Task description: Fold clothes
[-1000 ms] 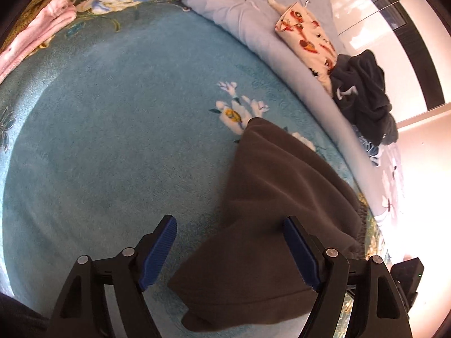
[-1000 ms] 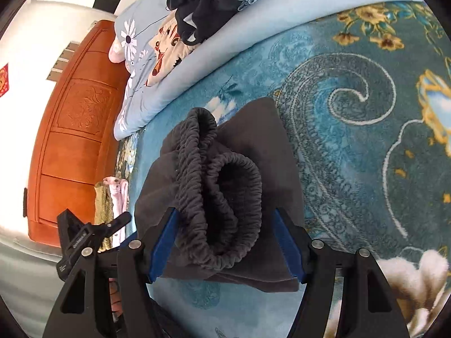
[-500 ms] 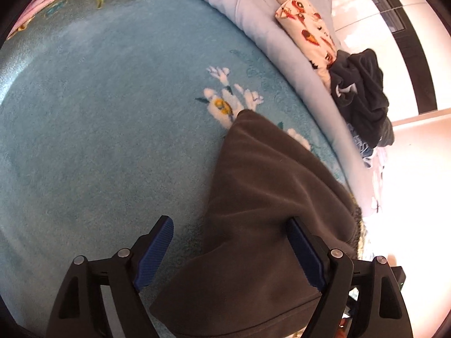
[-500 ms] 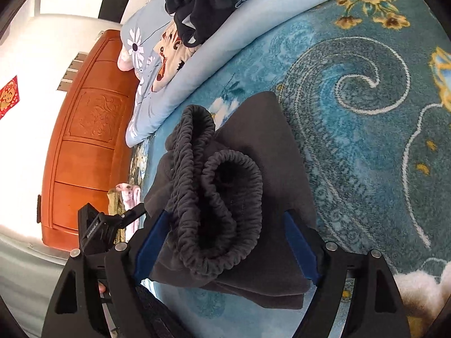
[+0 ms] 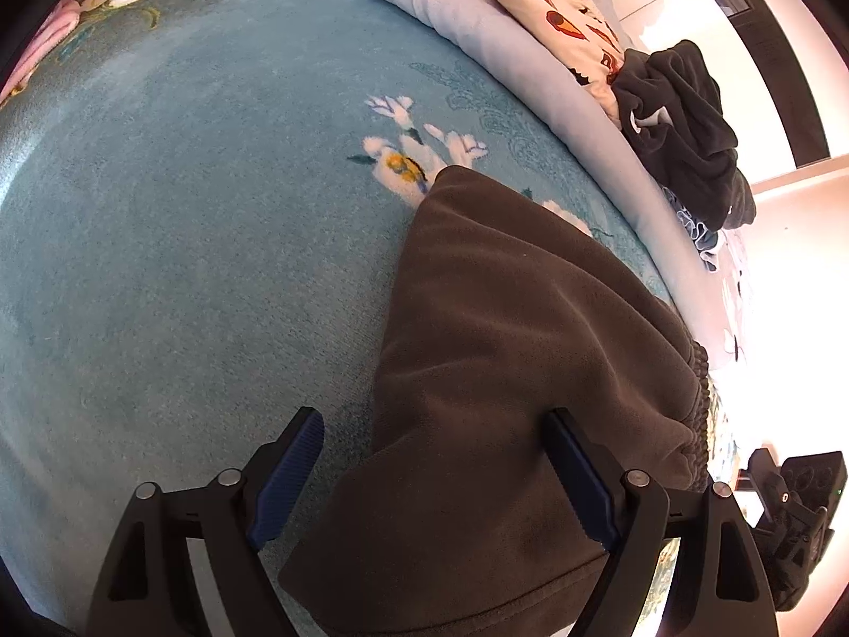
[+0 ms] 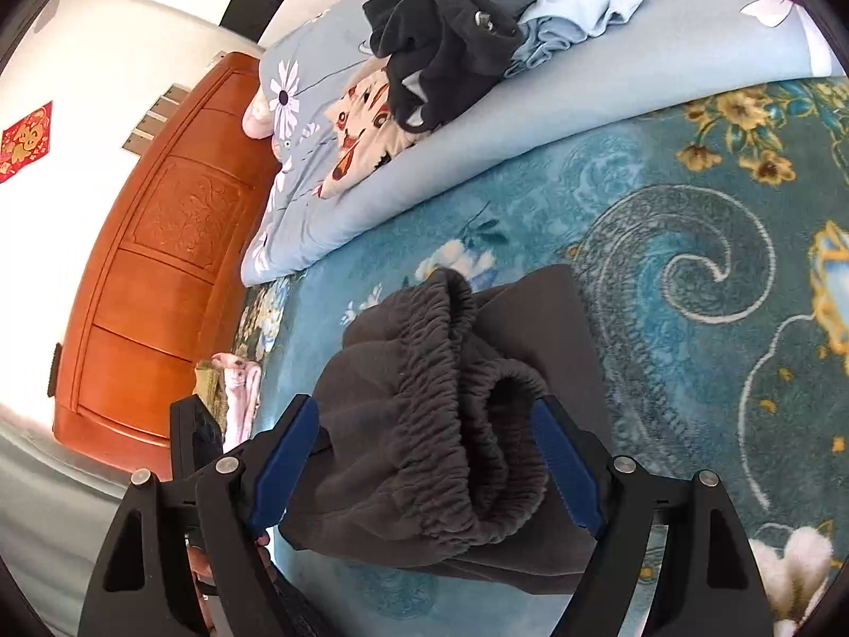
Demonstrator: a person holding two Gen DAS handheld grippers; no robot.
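A pair of dark gray fleece pants (image 5: 509,371) lies folded on a teal carpet (image 5: 185,265) with white flowers woven into it. The pants make a thick bundle. In the right wrist view, the stretchy waistband (image 6: 456,424) is bunched up in loops on top of the bundle.

The left gripper (image 5: 430,472) points down at the smooth end of the pants. Its blue fingers (image 5: 289,472) stand wide apart. The left finger is over bare carpet, away from the cloth. The right finger is over the cloth, and I cannot tell if it touches. The pants are not pinched.

The right gripper (image 6: 424,462) points down at the waistband end. Its blue fingers (image 6: 562,467) also stand wide, one on each side of the bunched waistband. The cloth sits between them but they do not squeeze it.

Past the pants, a light blue quilt (image 6: 477,138) with flower prints lies along the edge of the carpet. On the quilt is a pile of dark clothes (image 6: 451,42) next to a cream cloth with red cartoon prints (image 5: 562,16). A light blue garment (image 6: 578,16) pokes out from under the dark pile.

A pink folded garment (image 6: 239,393) sits near an orange wooden cabinet (image 6: 159,276). A red paper decoration (image 6: 26,140) hangs on the white wall.
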